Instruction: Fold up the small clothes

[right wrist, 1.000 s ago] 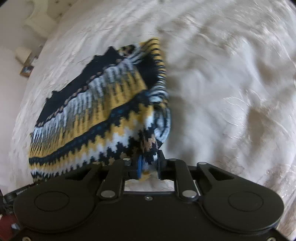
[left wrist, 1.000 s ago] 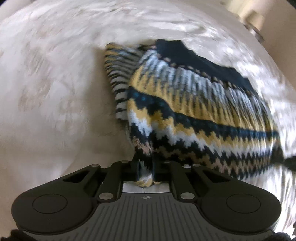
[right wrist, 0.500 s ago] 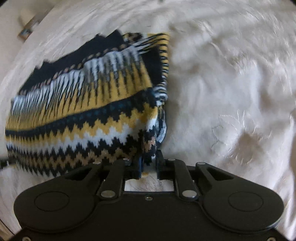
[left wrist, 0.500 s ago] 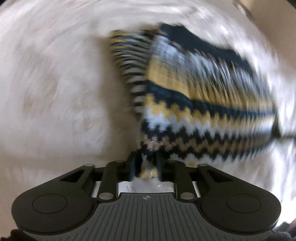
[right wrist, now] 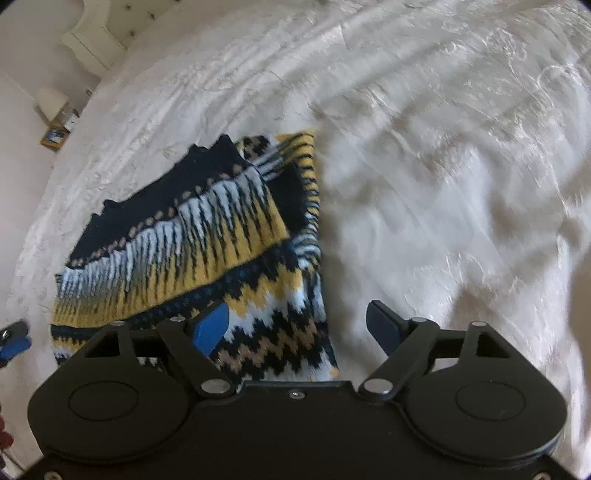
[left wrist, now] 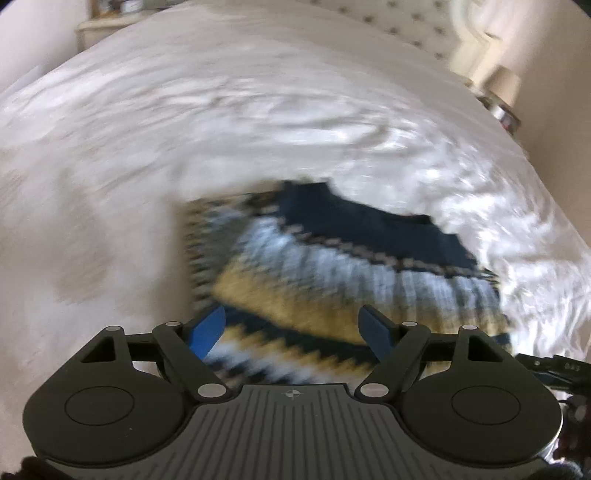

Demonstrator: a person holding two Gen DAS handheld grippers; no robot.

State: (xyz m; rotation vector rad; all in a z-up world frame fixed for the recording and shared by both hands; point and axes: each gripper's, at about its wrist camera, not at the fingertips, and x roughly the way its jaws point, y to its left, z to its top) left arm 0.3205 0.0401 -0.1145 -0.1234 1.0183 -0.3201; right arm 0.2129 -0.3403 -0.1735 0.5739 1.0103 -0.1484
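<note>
A small knitted garment with navy, yellow, white and tan zigzag bands lies folded on the white bedspread. It also shows in the right wrist view. My left gripper is open and empty, above the garment's near edge. My right gripper is open and empty, above the garment's near right corner. The left view is blurred by motion.
A white headboard and a bedside lamp stand at the far end of the bed. In the right wrist view the lamp and a framed picture are at the upper left. The other gripper's tip shows at the left edge.
Both grippers were shut on the garment's near edge and have opened, letting it go. The garment now lies on the bed, and both grippers have drawn back and up.
</note>
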